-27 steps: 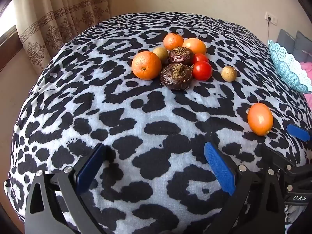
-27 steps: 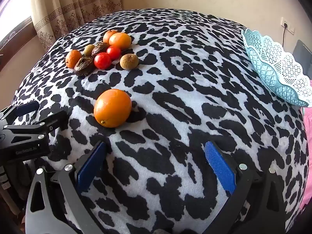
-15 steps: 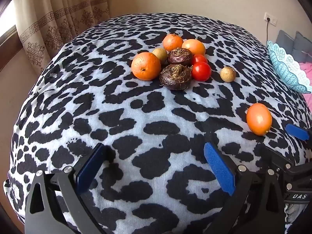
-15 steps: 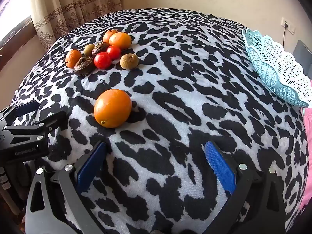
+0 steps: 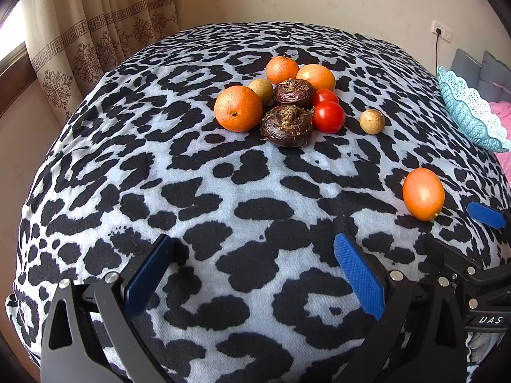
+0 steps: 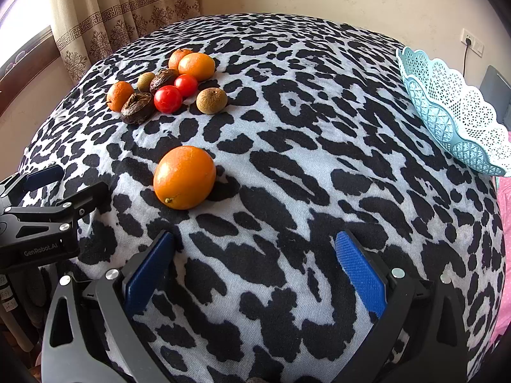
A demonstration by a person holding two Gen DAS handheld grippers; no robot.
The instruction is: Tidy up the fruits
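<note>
On the leopard-print cloth [image 5: 191, 191] lies a cluster of fruit: an orange [image 5: 238, 108], two dark brown water chestnuts [image 5: 286, 126], two red tomatoes [image 5: 329, 116], two more oranges [image 5: 282, 69] behind, and small tan fruits [image 5: 372, 121]. One orange [image 6: 184, 177] [image 5: 423, 194] lies alone nearer me. A pale blue lace-edged basket [image 6: 453, 118] [image 5: 469, 111] stands at the right edge. My left gripper [image 5: 252, 274] is open over bare cloth, well short of the cluster. My right gripper [image 6: 254, 271] is open too, the lone orange just ahead and left of it.
Beige patterned curtains [image 5: 95, 41] and a window sill stand beyond the table's left side. A plain wall with a socket [image 6: 472, 40] runs behind. Pink fabric [image 5: 504, 118] shows past the basket. The left gripper's body [image 6: 41, 220] sits at the right wrist view's left edge.
The left wrist view has drifted slightly, so the fruit cluster sits a little lower and to the left. The right gripper and all fruit have kept still.
</note>
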